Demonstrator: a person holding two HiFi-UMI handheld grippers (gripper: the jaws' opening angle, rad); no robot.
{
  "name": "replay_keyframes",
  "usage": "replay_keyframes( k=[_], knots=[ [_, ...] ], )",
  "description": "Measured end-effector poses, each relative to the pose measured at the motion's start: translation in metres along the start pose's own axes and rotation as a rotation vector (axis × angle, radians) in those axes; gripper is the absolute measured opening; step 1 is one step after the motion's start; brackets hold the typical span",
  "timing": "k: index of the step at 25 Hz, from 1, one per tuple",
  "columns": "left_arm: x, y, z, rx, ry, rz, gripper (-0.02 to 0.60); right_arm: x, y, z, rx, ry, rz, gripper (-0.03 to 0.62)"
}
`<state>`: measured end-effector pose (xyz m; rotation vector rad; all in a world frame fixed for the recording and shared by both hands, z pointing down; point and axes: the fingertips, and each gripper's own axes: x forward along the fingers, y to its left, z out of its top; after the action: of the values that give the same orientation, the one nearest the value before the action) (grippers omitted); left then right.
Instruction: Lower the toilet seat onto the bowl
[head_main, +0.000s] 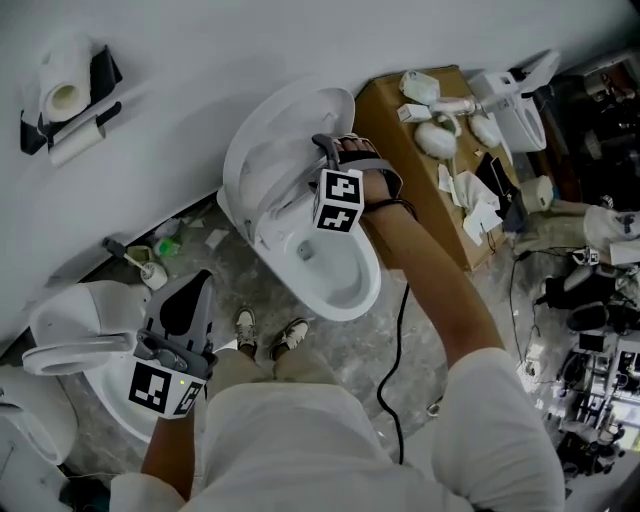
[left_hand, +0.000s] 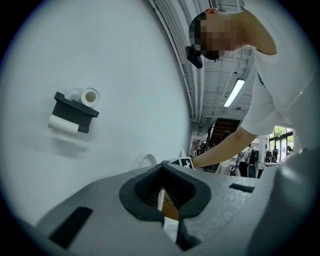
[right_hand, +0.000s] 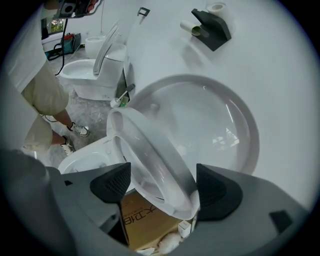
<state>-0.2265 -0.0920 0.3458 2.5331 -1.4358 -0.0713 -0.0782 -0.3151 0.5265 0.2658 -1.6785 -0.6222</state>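
Note:
A white toilet bowl stands against the wall with its lid raised. The seat is tilted away from the lid, part way between lid and bowl. My right gripper reaches over the seat's rim. In the right gripper view the gripper is open; the seat ring passes between its wide-apart jaws, close to the right pad, with the lid behind and the bowl below left. My left gripper hangs low at the left, shut and empty.
A second toilet stands at lower left under the left gripper. A cardboard box with small items sits right of the bowl. A paper holder hangs on the wall. A toilet brush, a black cable and equipment clutter lie around.

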Motion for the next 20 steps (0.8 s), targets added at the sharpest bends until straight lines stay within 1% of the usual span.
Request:
replay_keyframes(
  k=[11, 20],
  knots=[
    [0.023, -0.030, -0.002, 0.004, 0.012, -0.092, 0.003, -0.031, 0.037, -0.023, 0.071, -0.016, -0.009, 0.374],
    [0.027, -0.050, -0.007, 0.010, 0.033, -0.137, 0.003, -0.048, 0.057, -0.037, 0.122, -0.020, -0.013, 0.373]
  ],
)
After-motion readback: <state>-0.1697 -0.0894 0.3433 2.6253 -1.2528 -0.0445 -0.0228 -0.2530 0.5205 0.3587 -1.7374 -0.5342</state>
